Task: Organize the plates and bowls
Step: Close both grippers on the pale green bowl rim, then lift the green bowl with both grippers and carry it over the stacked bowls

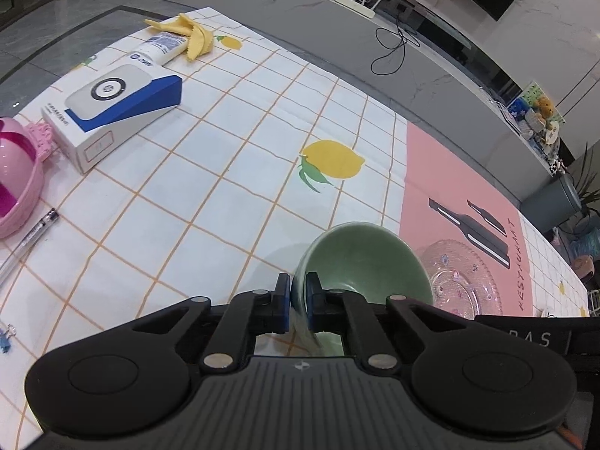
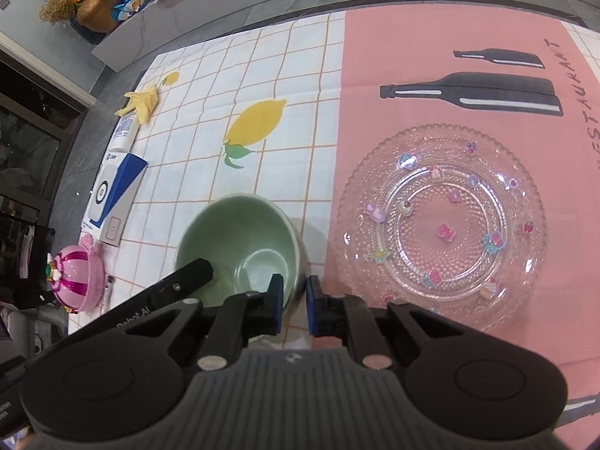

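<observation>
A pale green bowl (image 1: 367, 258) (image 2: 240, 232) stands on the checked lemon tablecloth, just left of a pink placemat. On the placemat lies a clear glass plate (image 2: 442, 225) (image 1: 465, 281) with small coloured stickers. My left gripper (image 1: 298, 296) is shut on the bowl's near-left rim, one pad inside and one outside. My right gripper (image 2: 295, 300) is shut on the bowl's near-right rim, on the side toward the plate. In the right wrist view one of the left gripper's fingers (image 2: 191, 273) reaches over the bowl's left edge. The bowl holds nothing.
A white-and-blue box (image 1: 112, 112) lies at the far left, with a white tube (image 1: 161, 50) and a yellow cloth (image 1: 187, 33) behind it. A pink round container (image 1: 15, 180) and a pen (image 1: 30, 240) sit at the left edge. The floor lies beyond the table's far edge.
</observation>
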{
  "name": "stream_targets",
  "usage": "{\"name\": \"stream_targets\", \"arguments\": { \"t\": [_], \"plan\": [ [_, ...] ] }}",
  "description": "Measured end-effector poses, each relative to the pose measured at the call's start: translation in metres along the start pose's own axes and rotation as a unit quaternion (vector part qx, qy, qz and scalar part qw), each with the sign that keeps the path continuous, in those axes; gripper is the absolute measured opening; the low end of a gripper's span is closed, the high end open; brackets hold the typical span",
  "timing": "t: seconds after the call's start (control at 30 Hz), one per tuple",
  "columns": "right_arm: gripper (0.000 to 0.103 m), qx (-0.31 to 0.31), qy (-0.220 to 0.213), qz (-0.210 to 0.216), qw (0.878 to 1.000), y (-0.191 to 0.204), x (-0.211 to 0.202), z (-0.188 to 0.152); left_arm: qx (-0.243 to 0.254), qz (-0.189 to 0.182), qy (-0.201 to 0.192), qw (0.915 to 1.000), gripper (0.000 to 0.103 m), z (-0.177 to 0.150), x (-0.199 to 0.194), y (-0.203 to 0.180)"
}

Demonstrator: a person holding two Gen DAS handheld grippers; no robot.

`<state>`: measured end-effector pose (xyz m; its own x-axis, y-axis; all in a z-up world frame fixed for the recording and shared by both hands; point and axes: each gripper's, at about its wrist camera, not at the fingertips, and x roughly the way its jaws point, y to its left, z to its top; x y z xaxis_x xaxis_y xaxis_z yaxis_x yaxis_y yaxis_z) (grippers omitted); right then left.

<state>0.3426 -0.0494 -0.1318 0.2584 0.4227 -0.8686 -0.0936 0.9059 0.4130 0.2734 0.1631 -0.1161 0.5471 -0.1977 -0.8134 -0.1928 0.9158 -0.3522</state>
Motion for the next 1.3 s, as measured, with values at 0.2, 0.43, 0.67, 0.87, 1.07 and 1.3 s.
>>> {"name": "stream_targets", "arguments": {
  "t": [0.2, 0.43, 0.67, 0.87, 1.07, 1.3],
  "plan": [
    [0.010, 0.002, -0.007, 0.012, 1.000, 0.004, -0.022, -0.007, -0.005, 0.002, -0.017, 0.9998, 0.008, -0.005, -0.029, -0.008],
    [0.010, -0.009, -0.031, 0.030, 0.999, 0.008, -0.072, -0.026, -0.004, 0.002, -0.044, 0.9990, 0.009, -0.018, -0.080, -0.031],
    [0.010, -0.029, -0.067, 0.054, 0.996, 0.000, -0.140, -0.059, -0.009, -0.020, -0.073, 0.9971, 0.010, -0.044, -0.138, -0.056],
    [0.010, -0.033, -0.107, 0.070, 0.991, -0.020, -0.192, -0.099, -0.002, -0.042, -0.106, 0.9935, 0.010, -0.079, -0.173, -0.083],
    [0.011, -0.021, -0.146, 0.082, 0.986, -0.055, -0.228, -0.146, 0.010, -0.069, -0.112, 0.9912, 0.010, -0.117, -0.186, -0.105],
    [0.011, 0.030, -0.168, 0.089, 0.981, -0.098, -0.235, -0.186, -0.018, -0.094, -0.086, 0.9917, 0.011, -0.151, -0.171, -0.109]
  ]
}}
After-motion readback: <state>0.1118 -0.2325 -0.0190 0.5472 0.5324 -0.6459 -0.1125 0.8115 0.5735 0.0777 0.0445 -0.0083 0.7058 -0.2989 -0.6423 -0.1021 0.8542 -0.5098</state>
